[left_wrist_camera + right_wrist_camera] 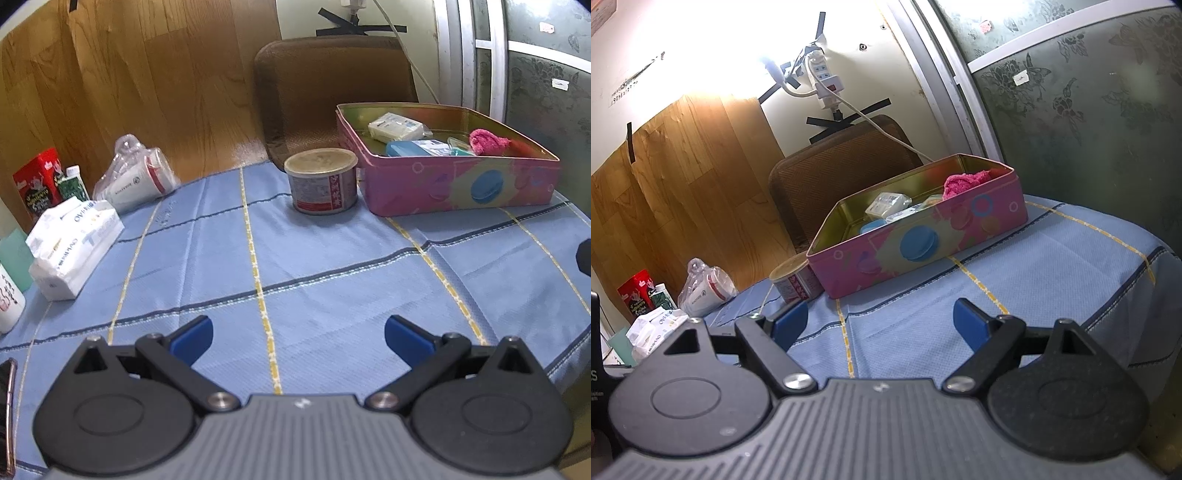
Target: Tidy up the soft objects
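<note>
**A:** Standing right by the table here. Blue checked tablecloth (332, 258), pink tin (461, 184) at the far right with a pink fuzzy cloth (487, 142) and some wrapped packs already inside. Tissue pack (74, 243) is off on the left edge, looks like the only soft thing not yet in. Both grippers are low at the near edge.

**B:** Holding anything?

**A:** Nope. Left gripper (298, 341) spread wide, nothing in it. Right gripper (881, 325), same deal.

**B:** So left one goes for the tissues?

**A:** I'd guess so. They're well off to its left and further back. I'd grab across the narrow side and squeeze gently, it's squishy. Tin sits ahead of the right gripper, well apart.
</note>
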